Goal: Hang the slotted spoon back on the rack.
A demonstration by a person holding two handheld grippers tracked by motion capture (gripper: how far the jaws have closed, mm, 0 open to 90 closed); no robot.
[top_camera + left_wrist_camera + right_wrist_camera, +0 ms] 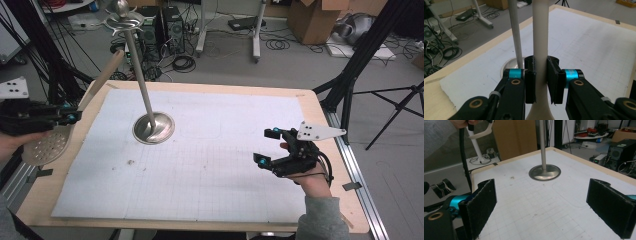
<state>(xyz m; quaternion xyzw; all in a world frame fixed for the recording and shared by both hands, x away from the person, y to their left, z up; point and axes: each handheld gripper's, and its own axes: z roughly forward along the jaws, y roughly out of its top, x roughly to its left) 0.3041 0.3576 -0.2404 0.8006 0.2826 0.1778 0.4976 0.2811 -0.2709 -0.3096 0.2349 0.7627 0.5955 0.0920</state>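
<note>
The left gripper (541, 75) is clamped hard on the pale handle of the slotted spoon (50, 145), both black pads pressing the shaft from either side in the left gripper view, nothing loose about that grip. From the high view the left gripper (70, 117) sits out at the table's left edge, and the spoon hangs tilted across it: the perforated round head low and to the left, over the table's wooden border, the long handle slanting up and to the right toward the stand. That stand (150, 105), a thin metal pole rising from a round shiny base, is planted on the white mat (210, 165) a little left of centre, with a hooked metal top up high. In the left gripper view the spoon handle runs just beside the pole (515, 32), the pole a bit farther off and to its left; whether they touch I cannot tell. Over on the right, the right gripper (270, 147) hovers above the mat's right side with its jaws wide apart, holding nothing, and its own view looks straight across bare mat at the stand's base (545, 172) between the two spread pads.
</note>
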